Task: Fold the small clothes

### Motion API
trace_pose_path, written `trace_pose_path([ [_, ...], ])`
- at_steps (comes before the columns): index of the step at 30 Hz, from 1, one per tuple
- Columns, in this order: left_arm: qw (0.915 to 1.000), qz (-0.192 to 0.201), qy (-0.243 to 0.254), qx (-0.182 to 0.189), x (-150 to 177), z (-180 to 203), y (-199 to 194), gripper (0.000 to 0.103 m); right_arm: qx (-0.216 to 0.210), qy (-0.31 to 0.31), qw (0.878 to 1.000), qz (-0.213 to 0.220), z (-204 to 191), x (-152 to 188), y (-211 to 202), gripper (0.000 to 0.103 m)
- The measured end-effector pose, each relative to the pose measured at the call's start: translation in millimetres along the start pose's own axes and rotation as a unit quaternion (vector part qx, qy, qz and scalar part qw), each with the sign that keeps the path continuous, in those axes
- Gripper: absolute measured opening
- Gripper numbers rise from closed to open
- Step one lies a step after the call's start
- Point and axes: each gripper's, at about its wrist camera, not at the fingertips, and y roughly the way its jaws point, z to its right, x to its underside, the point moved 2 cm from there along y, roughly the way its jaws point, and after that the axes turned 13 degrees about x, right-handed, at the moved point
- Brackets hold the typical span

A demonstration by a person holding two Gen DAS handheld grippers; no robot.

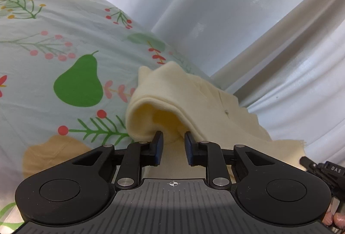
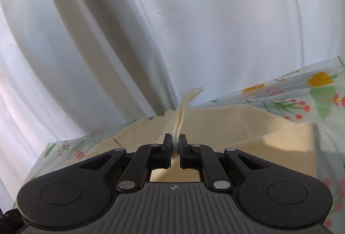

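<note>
A cream-yellow small garment (image 1: pixel 194 100) lies bunched on a patterned tablecloth (image 1: pixel 54 40). My left gripper (image 1: pixel 173 139) has its jaws parted around a raised fold of the garment, with cloth between the pads. My right gripper (image 2: pixel 176 142) is shut on a thin edge of the same cream garment (image 2: pixel 181 111), whose frayed tip stands up past the fingers. The rest of the garment (image 2: pixel 237 124) spreads flat behind it on the tablecloth (image 2: pixel 312 96).
White curtains (image 1: pixel 215 7) hang close behind the table, also in the right wrist view (image 2: pixel 151 29). A tan patch (image 1: pixel 49 156) lies on the cloth at lower left. Part of the other gripper (image 1: pixel 323 171) shows at the right edge.
</note>
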Motion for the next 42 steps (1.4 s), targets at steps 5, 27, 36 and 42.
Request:
trace_pose_path([
  [5,0.9994,-0.013,-0.019,0.025,0.0,-1.3,2.9,0.015,0.052,0.042,0.997,-0.045,54.6,13.7,2.4,0.006],
  [27,0.9981,-0.052,-0.008,0.032,7.0,7.9,-15.5,0.037,0.095,0.015,0.995,-0.028,71.0,15.3,-3.2,0.008],
  [36,0.9973,-0.049,0.027,0.048,5.4,27.3,-25.0,0.038,-0.002,0.144,0.982,-0.122,99.4,35.9,-24.8,0.049],
  [42,0.9941,-0.089,0.029,0.055,23.6,35.5,1.5,0.038,0.001,0.238,0.960,-0.147,107.2,47.1,-6.7,0.032],
])
